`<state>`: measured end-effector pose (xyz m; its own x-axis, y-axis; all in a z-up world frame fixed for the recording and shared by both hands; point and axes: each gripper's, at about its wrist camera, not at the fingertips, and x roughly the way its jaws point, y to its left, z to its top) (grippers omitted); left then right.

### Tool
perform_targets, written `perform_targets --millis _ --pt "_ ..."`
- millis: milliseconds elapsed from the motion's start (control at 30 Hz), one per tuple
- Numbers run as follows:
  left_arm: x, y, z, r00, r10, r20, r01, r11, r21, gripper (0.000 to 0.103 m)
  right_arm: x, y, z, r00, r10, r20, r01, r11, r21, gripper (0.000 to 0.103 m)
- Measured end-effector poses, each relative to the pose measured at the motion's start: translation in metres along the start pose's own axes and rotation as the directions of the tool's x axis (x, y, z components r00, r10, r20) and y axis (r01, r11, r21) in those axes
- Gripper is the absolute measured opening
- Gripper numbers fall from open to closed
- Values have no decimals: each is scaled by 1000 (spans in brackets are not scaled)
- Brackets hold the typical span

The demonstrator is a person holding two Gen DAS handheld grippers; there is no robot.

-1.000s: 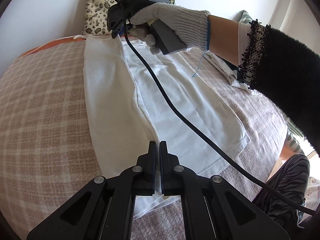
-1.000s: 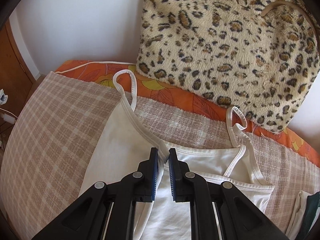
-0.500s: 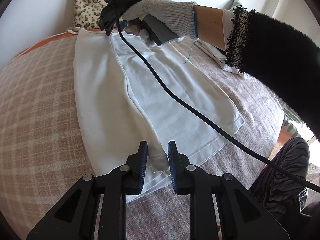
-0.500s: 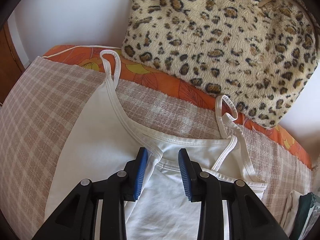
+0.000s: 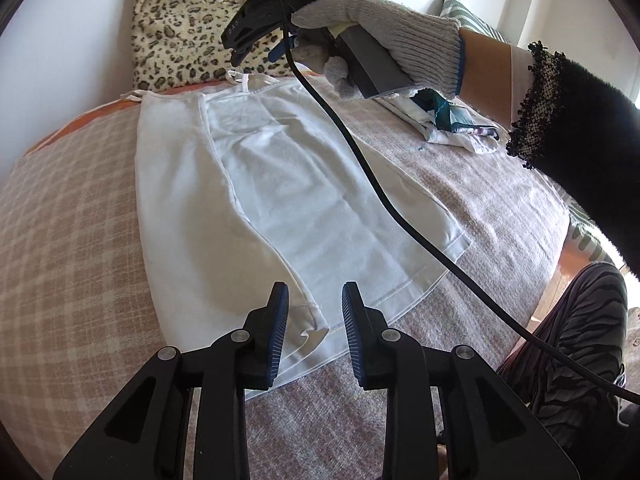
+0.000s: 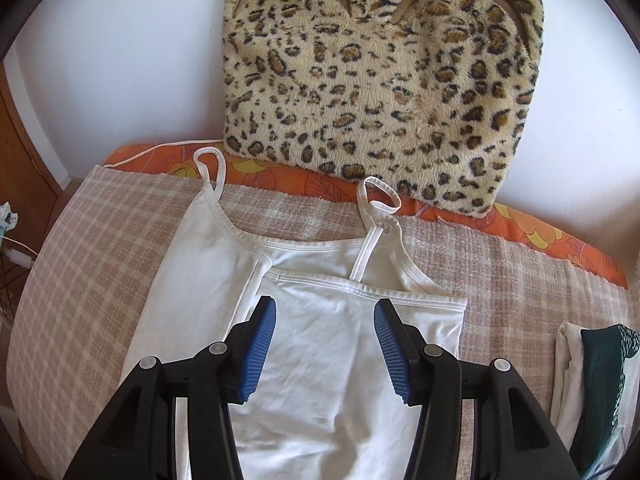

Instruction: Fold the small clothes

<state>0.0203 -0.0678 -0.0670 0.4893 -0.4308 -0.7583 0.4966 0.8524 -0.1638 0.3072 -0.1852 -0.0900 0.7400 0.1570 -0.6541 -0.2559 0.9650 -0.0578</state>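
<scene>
home bedroom: bed point(image 6: 100, 240), leopard cushion point(image 6: 380, 80)

A thin, smooth white cloth top point(image 6: 304, 364) is seen on a coarse woven checked blanket point(image 6: 80, 264). A furry leopard-print cushion point(image 6: 380, 92) and a knitted glove point(image 5: 404, 36) are shown.

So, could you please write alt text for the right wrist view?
A white camisole, one side folded over, lies on a checked blanket. The right hand-held gripper hovers above it, jaws opening and empty, facing a leopard-print cushion.
</scene>
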Motion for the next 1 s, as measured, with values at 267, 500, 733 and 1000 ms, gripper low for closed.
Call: perform_targets --millis 267,500,733,1000 --pt "-5 -17 1 1000 15 25 -16 998 55 26 -47 -27 -33 998 23 51 -26 997 68 55" --pt "-4 -36 8 999 7 45 -12 995 96 35 -80 -53 -61 996 20 90 -30 994 109 58" --pt "4 -59 15 999 -13 49 6 990 144 35 -98 -82 -85 993 31 113 -49 987 153 58" --pt "20 -81 19 999 -39 34 32 982 187 35 -102 -119 -106 990 42 134 -68 978 198 60"
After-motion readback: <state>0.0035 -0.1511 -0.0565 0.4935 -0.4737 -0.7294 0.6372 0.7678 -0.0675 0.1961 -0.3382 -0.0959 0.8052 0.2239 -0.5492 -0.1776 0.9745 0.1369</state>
